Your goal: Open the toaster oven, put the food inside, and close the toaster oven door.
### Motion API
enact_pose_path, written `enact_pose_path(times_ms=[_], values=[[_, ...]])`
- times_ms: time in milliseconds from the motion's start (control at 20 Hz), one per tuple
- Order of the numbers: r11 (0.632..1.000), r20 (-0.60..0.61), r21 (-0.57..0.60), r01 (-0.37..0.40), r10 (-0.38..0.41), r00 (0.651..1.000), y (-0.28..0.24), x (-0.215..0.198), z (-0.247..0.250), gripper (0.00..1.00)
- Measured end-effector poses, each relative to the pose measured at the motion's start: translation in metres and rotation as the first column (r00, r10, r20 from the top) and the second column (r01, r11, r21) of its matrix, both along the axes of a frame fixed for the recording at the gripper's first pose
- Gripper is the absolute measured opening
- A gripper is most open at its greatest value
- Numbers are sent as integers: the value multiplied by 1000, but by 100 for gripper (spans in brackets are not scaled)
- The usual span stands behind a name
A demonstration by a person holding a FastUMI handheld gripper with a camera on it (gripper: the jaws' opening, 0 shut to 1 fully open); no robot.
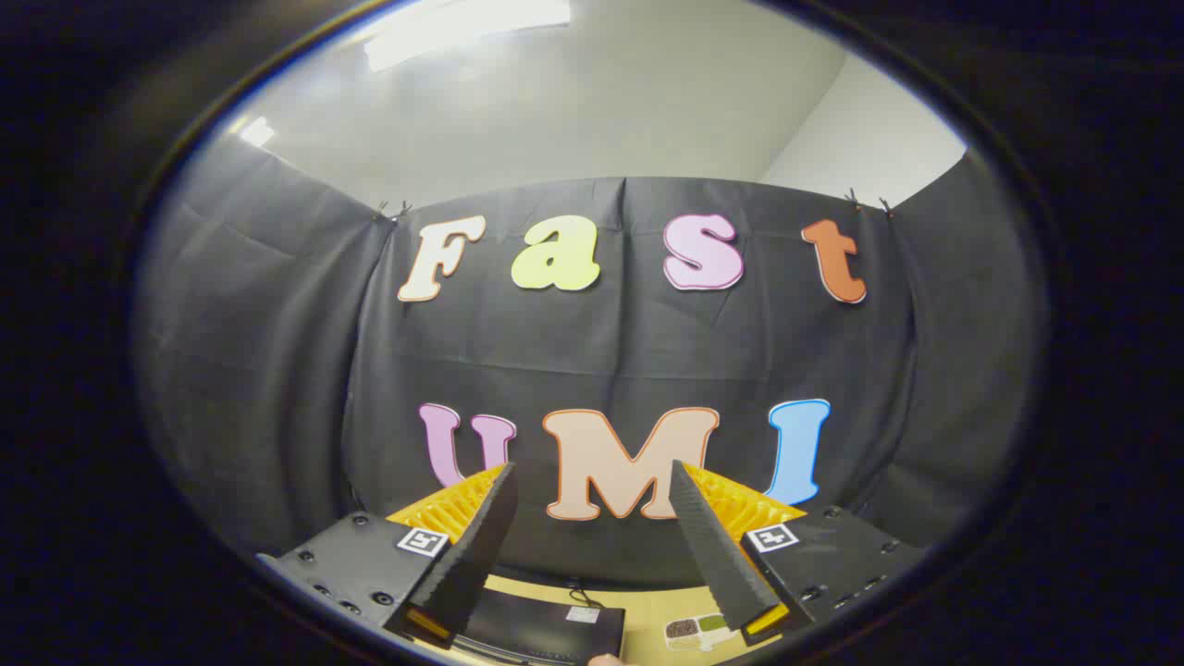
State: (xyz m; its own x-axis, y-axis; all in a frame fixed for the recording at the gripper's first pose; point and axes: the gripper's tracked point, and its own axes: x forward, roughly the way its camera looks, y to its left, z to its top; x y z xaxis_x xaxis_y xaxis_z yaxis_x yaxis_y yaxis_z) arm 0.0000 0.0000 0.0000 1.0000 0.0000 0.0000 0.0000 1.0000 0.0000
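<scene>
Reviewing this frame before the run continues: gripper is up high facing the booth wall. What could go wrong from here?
1. The gripper is open and empty, aimed at the black cloth wall; the descent to the table is likely poorly sighted.
2. A dark flat-topped object, possibly the toaster oven, sits right below the fingers: coming straight down could strike it.
3. The small food tray lies near one finger and could get knocked.

hand-held gripper (592,481) fingers spread, nothing between them, booth wall (277,370) beyond
</scene>
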Motion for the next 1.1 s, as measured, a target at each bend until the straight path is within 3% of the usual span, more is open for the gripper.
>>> enact_pose_path(times_ms=[600,800,1100], values=[[999,-106,11,-38,39,994,36,17,-62,100],[994,-181,91,-68,83,980,64,17,-145,100],[994,-305,83,-77,99,947,96,2,-285,100]])
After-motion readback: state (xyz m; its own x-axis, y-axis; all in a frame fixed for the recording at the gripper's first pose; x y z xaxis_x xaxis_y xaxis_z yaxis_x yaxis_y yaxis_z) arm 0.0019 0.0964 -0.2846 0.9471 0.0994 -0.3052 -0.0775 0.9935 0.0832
